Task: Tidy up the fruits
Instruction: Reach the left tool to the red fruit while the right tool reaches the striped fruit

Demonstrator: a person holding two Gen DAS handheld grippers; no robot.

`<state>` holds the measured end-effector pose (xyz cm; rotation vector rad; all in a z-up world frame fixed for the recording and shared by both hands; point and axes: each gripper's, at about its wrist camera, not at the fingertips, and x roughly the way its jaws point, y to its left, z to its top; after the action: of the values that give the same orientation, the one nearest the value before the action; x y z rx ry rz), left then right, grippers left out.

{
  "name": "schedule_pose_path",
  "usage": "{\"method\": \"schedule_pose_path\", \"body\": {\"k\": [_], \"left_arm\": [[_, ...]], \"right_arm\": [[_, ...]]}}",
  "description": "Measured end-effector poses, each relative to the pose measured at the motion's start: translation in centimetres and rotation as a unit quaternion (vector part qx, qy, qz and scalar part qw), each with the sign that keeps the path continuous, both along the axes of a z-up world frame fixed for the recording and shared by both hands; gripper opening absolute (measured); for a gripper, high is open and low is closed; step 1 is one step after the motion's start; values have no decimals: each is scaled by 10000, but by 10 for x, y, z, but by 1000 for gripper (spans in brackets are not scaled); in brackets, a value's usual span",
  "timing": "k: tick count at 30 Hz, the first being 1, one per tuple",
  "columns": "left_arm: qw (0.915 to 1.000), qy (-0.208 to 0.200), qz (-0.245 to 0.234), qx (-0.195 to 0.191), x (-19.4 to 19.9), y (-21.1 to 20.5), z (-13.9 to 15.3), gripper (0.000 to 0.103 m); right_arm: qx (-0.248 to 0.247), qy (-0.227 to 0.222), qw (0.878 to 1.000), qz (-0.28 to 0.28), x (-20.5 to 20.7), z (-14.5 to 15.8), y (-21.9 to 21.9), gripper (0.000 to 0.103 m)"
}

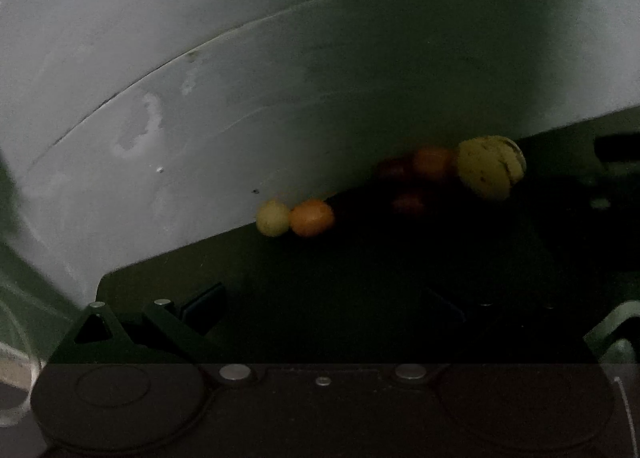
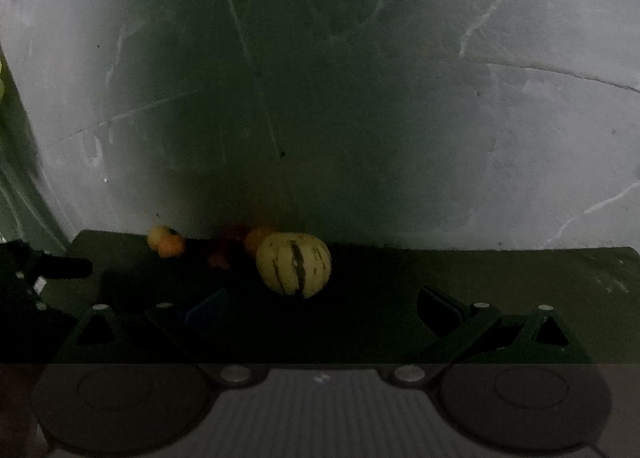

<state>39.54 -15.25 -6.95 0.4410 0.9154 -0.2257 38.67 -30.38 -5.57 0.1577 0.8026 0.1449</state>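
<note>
The scene is dim. On a dark table [image 2: 480, 278] against the wall lies a yellow melon with dark stripes [image 2: 294, 264] [image 1: 490, 166]. Left of it sit a small yellow fruit [image 2: 158, 236] [image 1: 273, 217] touching an orange [image 2: 172, 246] [image 1: 312, 217]. Between them and the melon are dark red fruits [image 2: 220, 258] [image 1: 408, 202] and another orange [image 2: 258, 238] [image 1: 434, 164]. My right gripper [image 2: 324, 306] is open, just short of the melon. My left gripper [image 1: 326, 306] is open and holds nothing, well back from the fruits.
A scratched grey wall [image 2: 360, 98] rises right behind the fruits. In the right wrist view, a dark shape that looks like the other gripper [image 2: 40, 266] sits at the table's left end. Bare tabletop extends to the right of the melon.
</note>
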Motion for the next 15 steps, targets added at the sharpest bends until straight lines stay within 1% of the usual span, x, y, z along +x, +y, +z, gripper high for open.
{"method": "schedule_pose_path", "body": {"k": [5, 11, 15], "left_arm": [[9992, -125, -314, 222, 0, -13, -7, 102], [9955, -330, -840, 272, -3, -29, -9, 102], [9932, -214, -1118, 243, -3, -37, -15, 102]], "right_arm": [[96, 10, 9999, 126, 11, -3, 3, 102], [153, 106, 9998, 120, 18, -10, 2, 93], [283, 192, 9993, 164, 22, -14, 1, 92]]}}
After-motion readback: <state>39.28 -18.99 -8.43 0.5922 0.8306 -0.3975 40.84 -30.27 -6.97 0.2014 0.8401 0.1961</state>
